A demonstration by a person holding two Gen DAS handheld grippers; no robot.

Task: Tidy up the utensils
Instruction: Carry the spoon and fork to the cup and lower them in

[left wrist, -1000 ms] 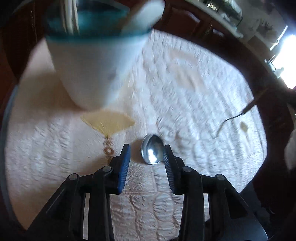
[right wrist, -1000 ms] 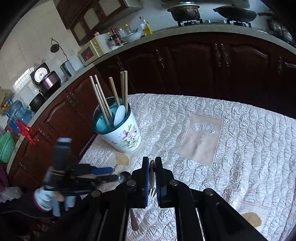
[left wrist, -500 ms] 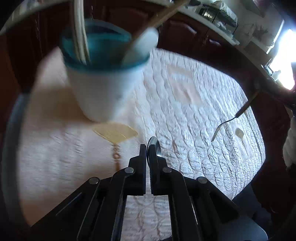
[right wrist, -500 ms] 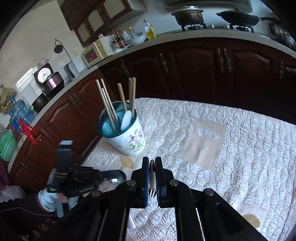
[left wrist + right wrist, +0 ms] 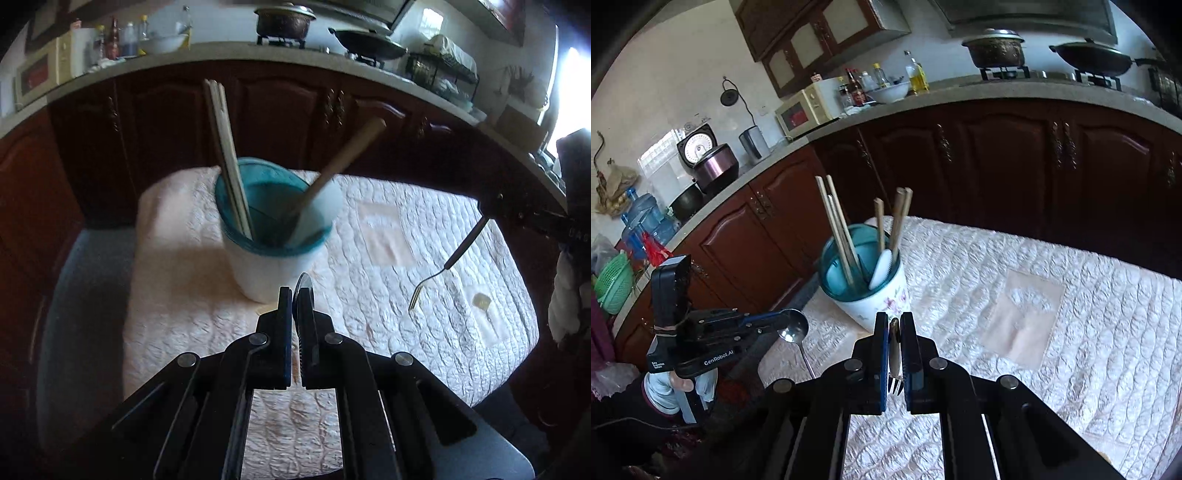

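"GenRobot.AI" lettering on left claw point(image 5: 792, 326), clamped on spoon point(image 5: 793, 328); right claw point(image 5: 894, 325) clamped on fork point(image 5: 894, 350).

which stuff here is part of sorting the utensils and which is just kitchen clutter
Part of the job:
spoon in left tongs
fork in right tongs
utensil holder
chopsticks

Just lying about:
microwave
pot
wok
water jug

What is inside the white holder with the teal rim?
Inside the utensil holder stand several wooden chopsticks and one white spoon, leaning on the teal rim. Their lower ends and the holder's bottom are covered by its wall.
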